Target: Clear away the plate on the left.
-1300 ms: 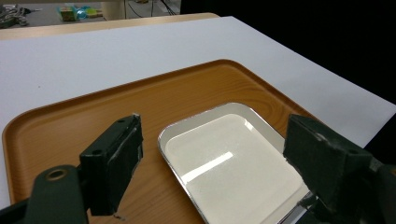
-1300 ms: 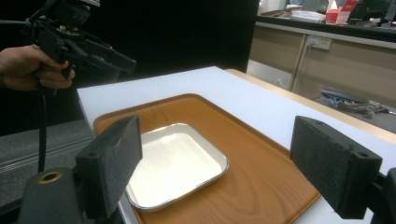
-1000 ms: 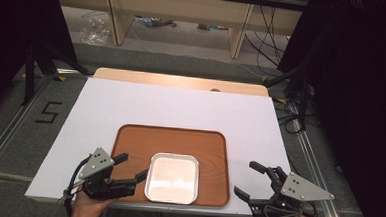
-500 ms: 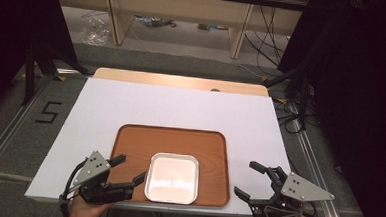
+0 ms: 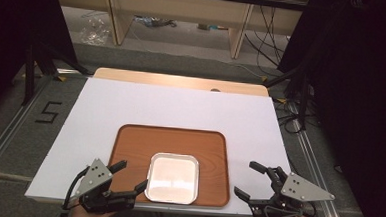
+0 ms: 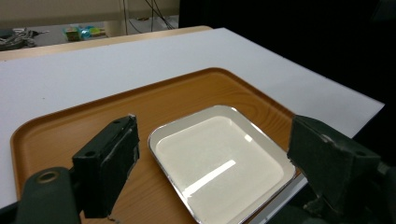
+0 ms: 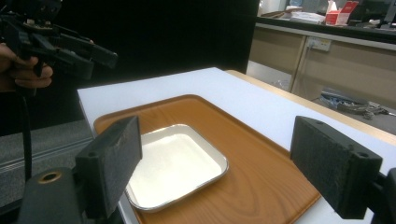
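1. At the desk's near edge, about seven o'clock from the tray, the left tool (image 5: 127, 177) hangs with jaws spread wide, holding nothing, aimed at the shallow square white metal dish (image 5: 173, 178) as if to take its rim.
2. Over at five o'clock, the right tool (image 5: 251, 181) waits equally wide and empty, angled inward.
3. That dish lies flat at six o'clock on the rounded brown wooden tray (image 5: 179, 140), near both tools.
4. Beneath it, the white desk (image 5: 181, 103) carries the tray.

Left gripper (image 5: 126, 177): black body, grey triangular plate w/ dark dots, black cable. Right gripper (image 5: 252, 182): same build. Jaw pads black, blocky, w/ screw holes.
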The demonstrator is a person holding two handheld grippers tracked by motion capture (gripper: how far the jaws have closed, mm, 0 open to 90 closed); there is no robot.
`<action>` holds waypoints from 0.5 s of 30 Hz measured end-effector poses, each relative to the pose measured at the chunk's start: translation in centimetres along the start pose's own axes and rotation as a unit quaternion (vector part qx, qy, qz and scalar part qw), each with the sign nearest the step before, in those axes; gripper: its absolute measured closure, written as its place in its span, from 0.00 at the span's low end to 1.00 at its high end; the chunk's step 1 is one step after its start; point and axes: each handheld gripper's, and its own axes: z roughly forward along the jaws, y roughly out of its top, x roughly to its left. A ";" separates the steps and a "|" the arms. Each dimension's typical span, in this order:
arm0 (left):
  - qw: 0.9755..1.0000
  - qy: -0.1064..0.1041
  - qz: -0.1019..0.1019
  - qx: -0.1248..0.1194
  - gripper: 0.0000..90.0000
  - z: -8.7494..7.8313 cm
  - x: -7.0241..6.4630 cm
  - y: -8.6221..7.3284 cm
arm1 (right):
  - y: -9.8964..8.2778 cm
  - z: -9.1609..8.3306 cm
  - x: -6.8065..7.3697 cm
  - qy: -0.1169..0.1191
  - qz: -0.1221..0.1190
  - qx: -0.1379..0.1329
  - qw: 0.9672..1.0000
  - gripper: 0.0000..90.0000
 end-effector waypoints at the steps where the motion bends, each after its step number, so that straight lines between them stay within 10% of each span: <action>1: 1.000 0.001 0.001 0.003 0.18 0.0 -0.1 -0.1 | 0.0 0.0 0.0 0.000 0.000 -0.001 1.000 0.20; 5: 0.999 -0.013 -0.043 -0.005 0.18 -0.2 -0.6 -0.3 | 0.0 0.0 0.0 0.002 0.002 0.001 1.000 0.20; 15: 1.000 0.002 -0.024 0.003 0.18 -0.1 -0.6 -0.3 | 0.0 0.0 0.0 0.003 0.005 0.006 1.000 0.20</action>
